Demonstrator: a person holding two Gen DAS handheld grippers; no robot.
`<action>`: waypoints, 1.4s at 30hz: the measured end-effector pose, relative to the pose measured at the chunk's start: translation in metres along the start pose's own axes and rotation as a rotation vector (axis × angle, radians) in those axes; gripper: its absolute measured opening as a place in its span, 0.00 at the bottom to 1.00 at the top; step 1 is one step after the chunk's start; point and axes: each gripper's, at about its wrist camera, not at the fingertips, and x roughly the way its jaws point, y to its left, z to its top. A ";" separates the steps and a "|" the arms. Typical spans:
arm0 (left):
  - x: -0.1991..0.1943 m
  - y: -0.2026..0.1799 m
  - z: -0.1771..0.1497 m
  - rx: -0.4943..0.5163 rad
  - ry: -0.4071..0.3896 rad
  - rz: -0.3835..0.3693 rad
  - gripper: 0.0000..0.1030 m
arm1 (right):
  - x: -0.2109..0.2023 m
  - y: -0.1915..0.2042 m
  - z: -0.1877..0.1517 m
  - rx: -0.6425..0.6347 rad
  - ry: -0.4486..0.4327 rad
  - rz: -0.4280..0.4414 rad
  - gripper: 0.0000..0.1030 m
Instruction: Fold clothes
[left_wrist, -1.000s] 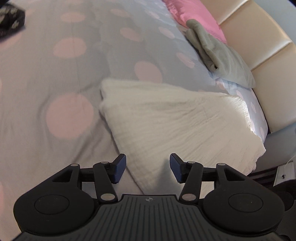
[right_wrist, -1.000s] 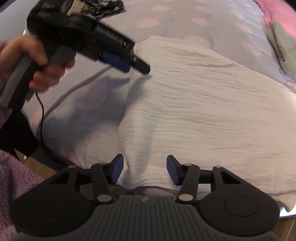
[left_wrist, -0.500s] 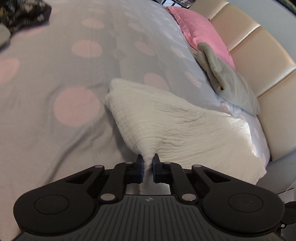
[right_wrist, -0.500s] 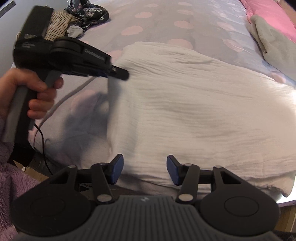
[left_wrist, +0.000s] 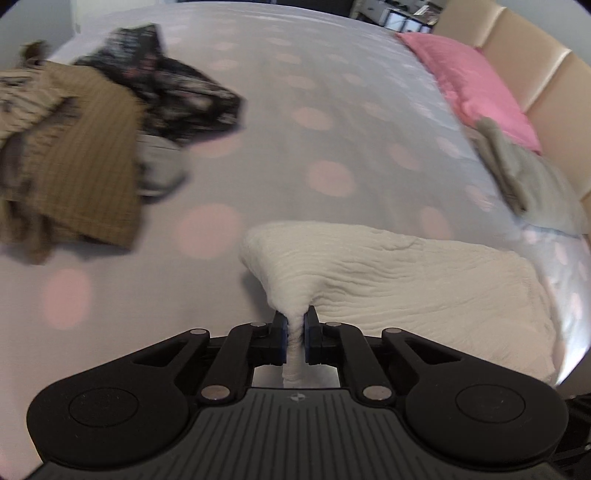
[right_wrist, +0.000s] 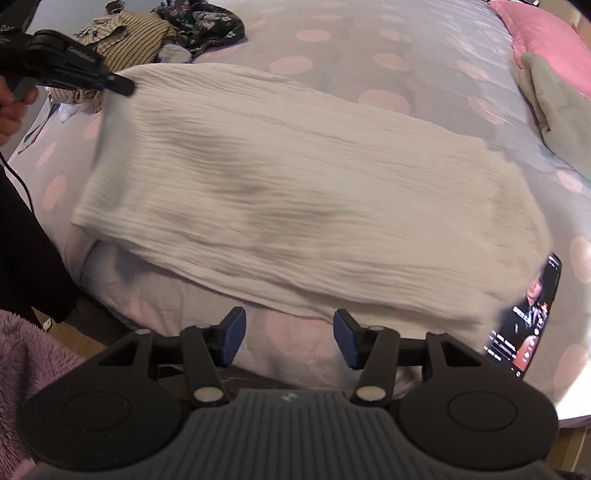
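The left gripper (left_wrist: 294, 334) is pinching a corner of the white cloth (right_wrist: 303, 192), its jaws closed tight on the bunched fabric and lifting it off the bed (left_wrist: 258, 155). The cloth is lying spread along the bed's near edge. The right gripper (right_wrist: 286, 338) is hovering over that edge, jaws wide apart and holding nothing. A phone (right_wrist: 524, 317) is lying beside the cloth at the near right corner.

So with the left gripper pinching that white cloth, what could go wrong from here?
The left gripper holds only a thin bunched corner of the white cloth, so it may slip out when lifted. The right gripper is open and off the cloth, so the fold could drag unevenly. The phone at the cloth's edge might get swept along.
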 end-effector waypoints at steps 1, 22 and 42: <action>-0.004 0.013 0.001 -0.012 0.004 0.027 0.06 | 0.001 0.002 0.002 -0.008 0.001 0.004 0.55; 0.002 0.052 -0.002 0.026 0.034 0.189 0.26 | 0.001 -0.060 0.056 0.145 -0.016 0.012 0.51; 0.097 -0.200 0.037 0.425 0.217 -0.181 0.45 | 0.043 -0.075 0.054 0.240 0.034 0.146 0.16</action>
